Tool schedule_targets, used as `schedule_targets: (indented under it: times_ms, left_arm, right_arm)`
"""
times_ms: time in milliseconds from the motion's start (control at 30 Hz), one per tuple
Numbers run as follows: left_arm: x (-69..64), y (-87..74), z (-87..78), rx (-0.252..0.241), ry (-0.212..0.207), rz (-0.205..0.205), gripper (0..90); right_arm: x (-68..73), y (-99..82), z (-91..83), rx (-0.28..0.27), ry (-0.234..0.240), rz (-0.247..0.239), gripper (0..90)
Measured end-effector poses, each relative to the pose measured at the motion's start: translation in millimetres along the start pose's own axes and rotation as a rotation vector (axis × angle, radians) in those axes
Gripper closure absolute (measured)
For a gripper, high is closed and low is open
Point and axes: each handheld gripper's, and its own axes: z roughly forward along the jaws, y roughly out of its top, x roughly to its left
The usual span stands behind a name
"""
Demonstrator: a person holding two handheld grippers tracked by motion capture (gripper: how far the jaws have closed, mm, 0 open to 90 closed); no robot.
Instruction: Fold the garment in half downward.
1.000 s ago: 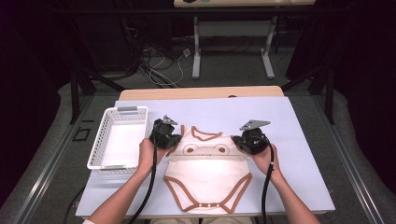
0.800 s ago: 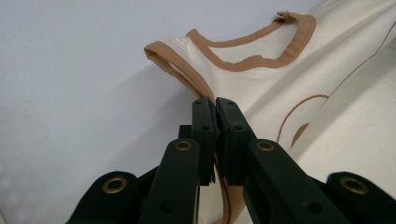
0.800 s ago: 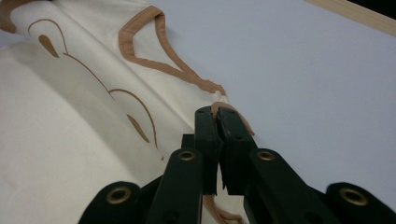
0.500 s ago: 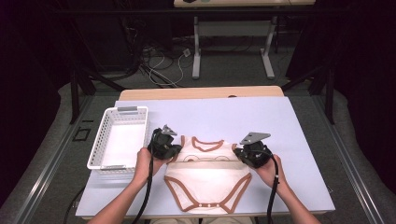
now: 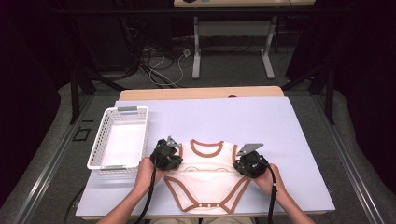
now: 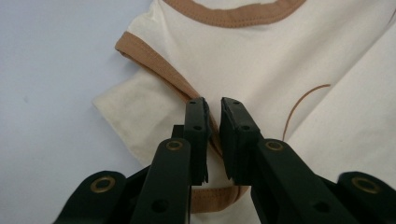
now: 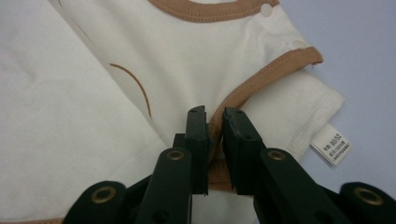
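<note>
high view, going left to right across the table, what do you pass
white basket → left gripper → cream bodysuit with brown trim → right gripper → bare stretch of the pale table cover

Two bare forearms, no sleeves visible, enter beside the cream baby bodysuit with brown trim (image 5: pixel 208 179). The left hand (image 5: pixel 145 170), on the bodysuit's left, and the right hand (image 5: pixel 267 177), on its right, each grip a chunky matt black gripper. The left black gripper (image 6: pixel 213 108) and right black gripper (image 7: pixel 214 116) each have two flat rectangular black jaws on angular arms, with small black screw holes and brass-coloured ringed rivets (image 6: pixel 173 145) at the pivots. A grey three-cornered plate (image 5: pixel 250 148) tops the right gripper, and another sits on the left one. A black cable (image 5: pixel 272 200) trails back from each.
</note>
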Motion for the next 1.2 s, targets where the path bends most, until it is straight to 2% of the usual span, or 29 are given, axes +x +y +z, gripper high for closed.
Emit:
schedule_targets:
  times_ms: [267,500,667,733,767,800,900,1000,1033,1167,1200]
  left_arm:
    - [-2.6,-1.7,3.9,0.002,0.005,0.01,76.4]
    - [-1.6,-4.8,3.4,-0.008,0.005,-0.001,70.1]
    - [-1.1,-4.5,2.5,-0.019,0.002,-0.006,56.8]
    - [-1.0,-3.4,1.6,-0.035,-0.004,-0.021,49.8]
    - [-1.0,-3.1,0.6,-0.047,0.003,-0.028,45.4]
    - [-0.7,-2.7,-0.8,-0.057,0.001,-0.034,42.5]
    - [1.1,-2.2,-3.9,-0.088,0.001,-0.049,36.4]
    - [1.4,-2.3,-3.9,-0.11,-0.006,-0.07,32.0]
    - [2.2,-2.0,-3.6,-0.117,-0.003,-0.066,30.9]
    - [3.6,-0.7,-2.7,-0.127,-0.017,-0.092,26.4]
    - [4.4,0.0,-2.3,-0.133,-0.011,-0.082,25.3]
  right_arm:
    - [-2.8,-4.4,1.5,-0.018,0.006,0.033,74.3]
    - [-4.9,-6.3,2.0,-0.031,0.011,0.04,69.4]
    - [-6.3,-6.6,1.0,-0.034,-0.011,0.037,56.0]
    - [-7.4,-6.7,0.6,-0.035,-0.001,0.05,49.7]
    - [-8.1,-6.8,0.8,-0.047,-0.011,0.053,46.3]
    - [-9.4,-6.8,-0.6,-0.036,-0.005,0.054,44.1]
    - [-10.5,-7.0,-2.1,-0.063,-0.006,0.083,37.4]
    - [-12.8,-6.2,-4.7,-0.085,0.001,0.094,33.0]
    - [-13.8,-5.8,-5.2,-0.09,0.005,0.099,31.9]
    - [-17.6,-4.3,-7.2,-0.124,-0.009,0.12,31.3]
    - [-18.7,-4.0,-7.5,-0.129,-0.016,0.123,31.7]
